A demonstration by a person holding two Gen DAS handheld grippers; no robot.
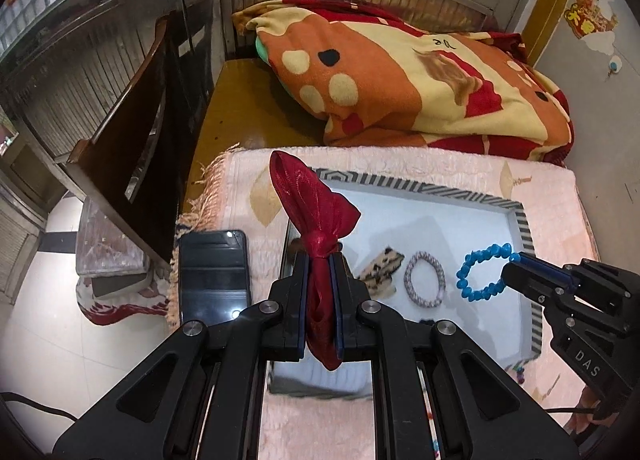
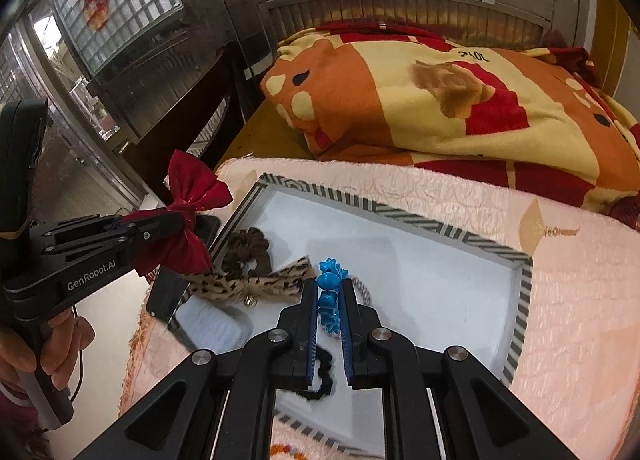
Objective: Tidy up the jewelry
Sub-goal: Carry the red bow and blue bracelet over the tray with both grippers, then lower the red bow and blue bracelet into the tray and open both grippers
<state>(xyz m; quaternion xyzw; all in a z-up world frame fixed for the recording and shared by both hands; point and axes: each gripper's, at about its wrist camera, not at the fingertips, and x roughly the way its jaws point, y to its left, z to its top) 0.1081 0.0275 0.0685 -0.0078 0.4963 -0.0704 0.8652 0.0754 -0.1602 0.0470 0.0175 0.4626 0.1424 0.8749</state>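
My left gripper (image 1: 320,260) is shut on the knot of a red satin bow (image 1: 316,200), held above the left edge of a white tray with a striped rim (image 1: 420,185). From the right wrist view the same red bow (image 2: 192,196) hangs left of the tray rim (image 2: 400,216), in the left gripper (image 2: 188,226). My right gripper (image 2: 329,284) is shut on a blue bead bracelet (image 2: 329,300); its loop (image 1: 480,272) hangs over the tray's right part from the right gripper (image 1: 514,264). In the tray lie a leopard-print bow (image 2: 256,282), a brown scrunchie (image 2: 248,248) and a grey woven bracelet (image 1: 425,279).
The tray rests on a pink fringed mat (image 1: 552,220) on a wooden bed. A black phone (image 1: 212,276) lies on the mat left of the tray. A folded orange, cream and red blanket (image 1: 400,80) is behind. A hand (image 2: 40,352) holds the left gripper's handle. A dark hair tie (image 2: 324,376) lies below the right jaws.
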